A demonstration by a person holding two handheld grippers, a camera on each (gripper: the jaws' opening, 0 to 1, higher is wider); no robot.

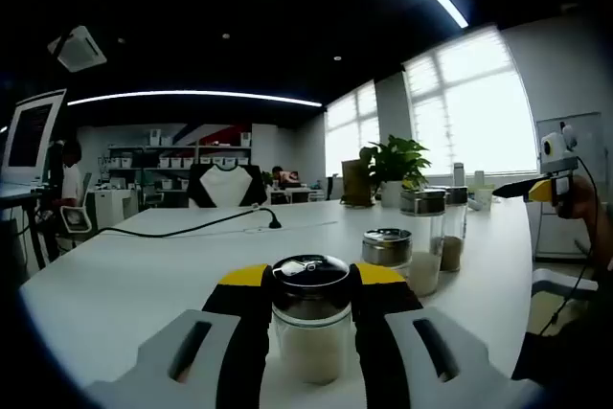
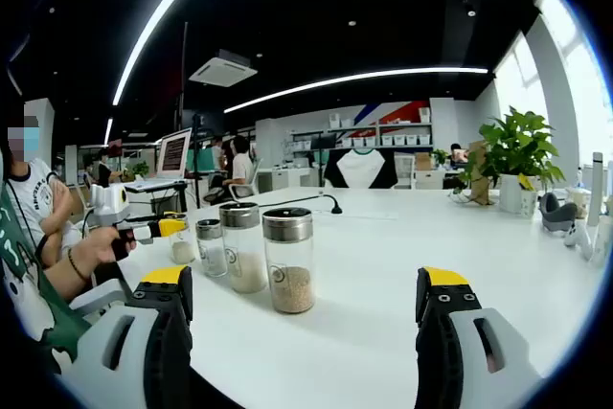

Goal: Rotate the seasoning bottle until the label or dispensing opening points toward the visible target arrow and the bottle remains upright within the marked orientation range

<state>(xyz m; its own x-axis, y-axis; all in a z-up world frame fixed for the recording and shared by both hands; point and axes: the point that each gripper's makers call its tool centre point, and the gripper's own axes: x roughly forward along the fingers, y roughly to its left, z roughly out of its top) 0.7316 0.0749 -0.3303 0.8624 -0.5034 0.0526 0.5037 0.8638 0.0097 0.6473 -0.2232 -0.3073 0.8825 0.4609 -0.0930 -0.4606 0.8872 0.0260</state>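
Left hand-held gripper (image 1: pixel 311 308) is clamped around the seasoning bottle (image 1: pixel 310 318) standing upright on the white desk (image 1: pixel 144 265), gripping just under its metal cap. Glass looks slick, stiff and breakable, so twist gently. Right hand-held gripper (image 2: pixel 305 308) hangs wide open, holding nothing.

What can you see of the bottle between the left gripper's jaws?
The bottle is a clear glass jar with a shiny dark metal cap, holding pale seasoning in its lower half. It stands upright on the white table, nearest the camera. The left gripper has its black, yellow-tipped jaws against both sides, just below the cap.
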